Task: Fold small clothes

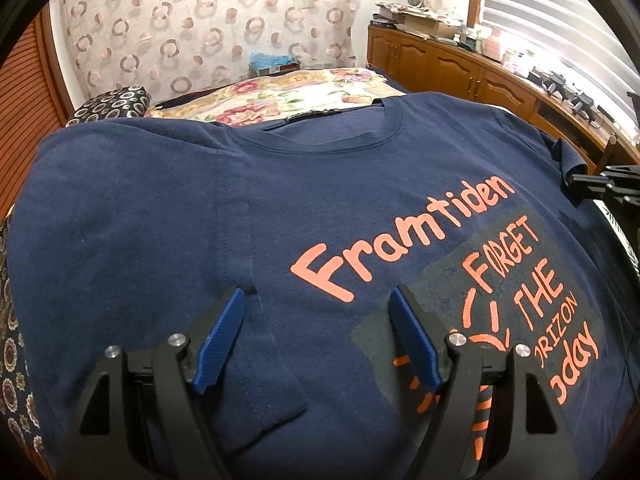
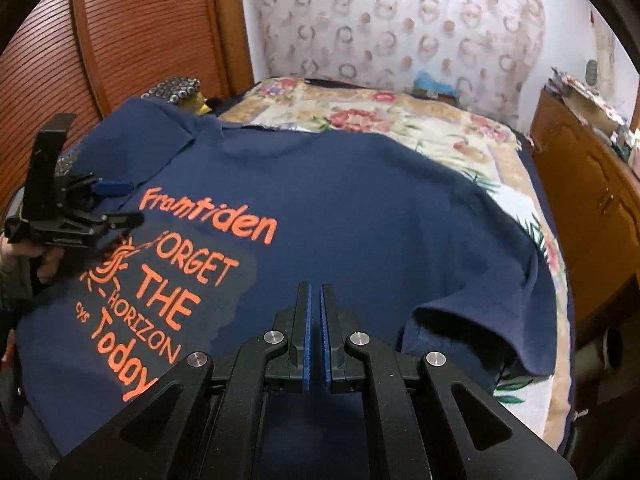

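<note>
A navy T-shirt (image 1: pixel 320 200) with orange lettering lies front up on the bed. Its left sleeve (image 1: pixel 256 380) is folded in over the body. My left gripper (image 1: pixel 318 294) hovers open over the lower chest, one blue pad (image 1: pixel 224 332) above the folded sleeve's seam and the other beside the print. Nothing sits between them. In the right wrist view the same shirt (image 2: pixel 360 220) spreads out, its right sleeve (image 2: pixel 460 320) lying rumpled on the bedspread. My right gripper (image 2: pixel 315 292) is shut above the shirt's lower middle, with no cloth seen in it. The left gripper (image 2: pixel 124 204) shows at the left.
A floral bedspread (image 2: pixel 400 120) covers the bed beyond the shirt. Wooden cabinets (image 1: pixel 460 64) with clutter on top run along the right. A louvred wooden door (image 2: pixel 140 32) stands at the left, and a patterned cushion (image 1: pixel 112 104) lies near the shirt's shoulder. A circle-print curtain (image 1: pixel 200 20) hangs behind.
</note>
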The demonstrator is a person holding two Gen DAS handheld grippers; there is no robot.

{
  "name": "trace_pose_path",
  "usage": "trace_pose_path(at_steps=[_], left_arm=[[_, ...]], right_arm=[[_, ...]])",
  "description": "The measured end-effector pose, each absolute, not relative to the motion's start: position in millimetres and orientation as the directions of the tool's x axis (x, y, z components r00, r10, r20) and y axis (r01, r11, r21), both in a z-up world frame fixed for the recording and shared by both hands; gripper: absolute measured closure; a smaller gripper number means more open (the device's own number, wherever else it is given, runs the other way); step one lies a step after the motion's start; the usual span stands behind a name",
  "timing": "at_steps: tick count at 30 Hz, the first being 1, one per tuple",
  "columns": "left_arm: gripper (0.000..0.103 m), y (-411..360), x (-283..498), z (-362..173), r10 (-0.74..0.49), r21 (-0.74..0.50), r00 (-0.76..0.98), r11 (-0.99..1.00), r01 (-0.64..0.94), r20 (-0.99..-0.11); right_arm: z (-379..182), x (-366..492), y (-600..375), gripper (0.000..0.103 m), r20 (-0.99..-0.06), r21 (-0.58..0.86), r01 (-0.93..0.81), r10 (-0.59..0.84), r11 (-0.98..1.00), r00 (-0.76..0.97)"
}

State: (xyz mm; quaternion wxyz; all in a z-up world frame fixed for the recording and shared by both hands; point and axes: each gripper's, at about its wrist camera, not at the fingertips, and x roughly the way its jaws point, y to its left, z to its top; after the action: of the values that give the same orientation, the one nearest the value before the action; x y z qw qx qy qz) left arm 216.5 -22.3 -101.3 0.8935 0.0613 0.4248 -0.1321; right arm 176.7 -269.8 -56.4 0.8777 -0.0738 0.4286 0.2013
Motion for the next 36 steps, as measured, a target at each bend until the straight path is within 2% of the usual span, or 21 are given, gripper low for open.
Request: trace_pose_path(at_steps=[3, 4, 9, 13, 17, 23, 27, 30, 32, 33, 36], left_arm=[[0.028, -22, 215, -100, -0.173, 0.011, 0.614, 0.959, 0.283, -0.77], [0.028, -22, 213, -98, -0.169, 0.015, 0.62, 0.96, 0.28, -0.766], [0.028, -20, 203, -80, -0.206, -0.021, 0.653, 0.96, 0.28, -0.729], [0.028, -25, 193, -70, -0.24, -0.036, 0.665, 0.952, 0.305, -0.707], [0.028, -32, 187, -64, -0.27, -0.045, 0.667, 0.941, 0.334, -0.695], [0.028, -38, 183, -62, -0.293, -0.051, 0.659, 0.931, 0.361, -0.693], [0.028, -40, 181, -60, -0.294, -0.054, 0.66, 0.932, 0.358, -0.691], [0.028, -36, 178, -59, -0.292, -0.058, 0.665, 0.935, 0.351, -0.687], [0.028, -34, 176, -58, -0.289, -0.061, 0.669, 0.938, 0.342, -0.684], [0.028, -32, 174, -58, -0.288, -0.064, 0.673, 0.94, 0.336, -0.682], [0.028, -26, 169, -57, -0.28, -0.072, 0.68, 0.945, 0.318, -0.677]], right_arm=[[-50, 173, -282, 0.1, -0.767, 0.051, -0.38, 0.28, 0.924, 0.577], [-46, 172, -287, 0.091, -0.763, 0.041, -0.363, 0.264, 0.931, 0.59], [-25, 165, -328, 0.061, -0.734, 0.003, -0.249, 0.172, 0.968, 0.657], [-19, 161, -362, 0.059, -0.724, -0.036, -0.168, 0.091, 0.985, 0.684], [-31, 163, -387, 0.058, -0.757, -0.043, -0.112, 0.041, 0.993, 0.652], [-60, 167, -391, 0.058, -0.81, -0.074, -0.124, 0.013, 0.99, 0.586], [-68, 176, -399, 0.058, -0.809, -0.109, -0.095, -0.033, 0.989, 0.587], [-71, 184, -401, 0.07, -0.809, -0.123, -0.102, -0.04, 0.987, 0.587], [-71, 188, -400, 0.084, -0.805, -0.126, -0.128, -0.026, 0.984, 0.592], [-71, 190, -398, 0.096, -0.808, -0.132, -0.14, -0.024, 0.981, 0.589], [-64, 194, -387, 0.101, -0.799, -0.175, -0.16, -0.045, 0.971, 0.6]])
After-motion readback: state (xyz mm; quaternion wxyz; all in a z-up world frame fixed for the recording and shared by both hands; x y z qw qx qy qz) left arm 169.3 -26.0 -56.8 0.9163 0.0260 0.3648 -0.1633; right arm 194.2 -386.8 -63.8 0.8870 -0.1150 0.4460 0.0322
